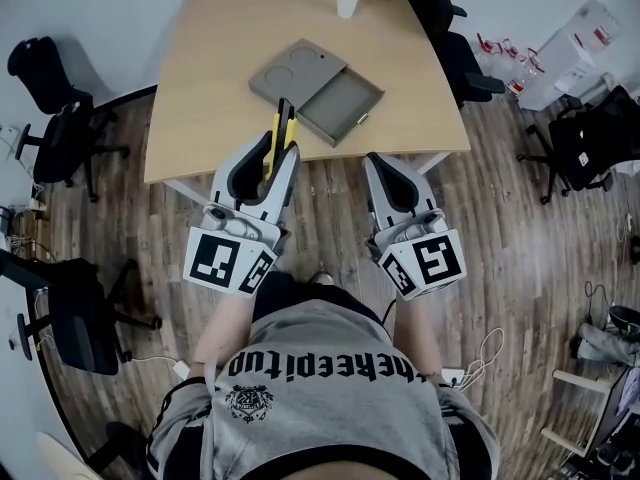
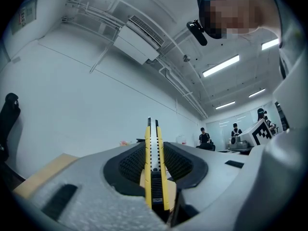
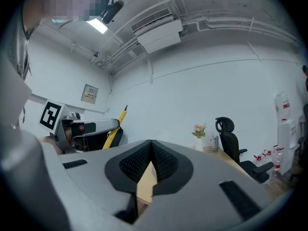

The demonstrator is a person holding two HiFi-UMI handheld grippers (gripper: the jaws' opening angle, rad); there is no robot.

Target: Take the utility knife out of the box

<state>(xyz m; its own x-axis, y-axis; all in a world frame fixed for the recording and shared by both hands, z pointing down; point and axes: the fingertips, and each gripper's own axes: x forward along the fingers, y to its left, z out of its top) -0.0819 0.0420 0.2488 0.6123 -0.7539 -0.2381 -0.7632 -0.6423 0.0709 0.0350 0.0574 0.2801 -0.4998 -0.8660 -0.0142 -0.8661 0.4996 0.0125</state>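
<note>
Utility knife (image 2: 154, 172) is clamped between the pads of the left gripper (image 1: 277, 153), its tip poking past them, held clear of the box (image 1: 295, 68), whose drawer (image 1: 343, 106) lies open on the table (image 1: 200, 88). The right gripper (image 3: 151, 153) has its 2 jaws together, empty. Removal looks done; next comes a steady set-down.

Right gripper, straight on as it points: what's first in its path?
Likely nothing near: the right gripper points level over the table's bare right part, the box off to its left. Beyond is the wall; its height over the table is unclear.
</note>
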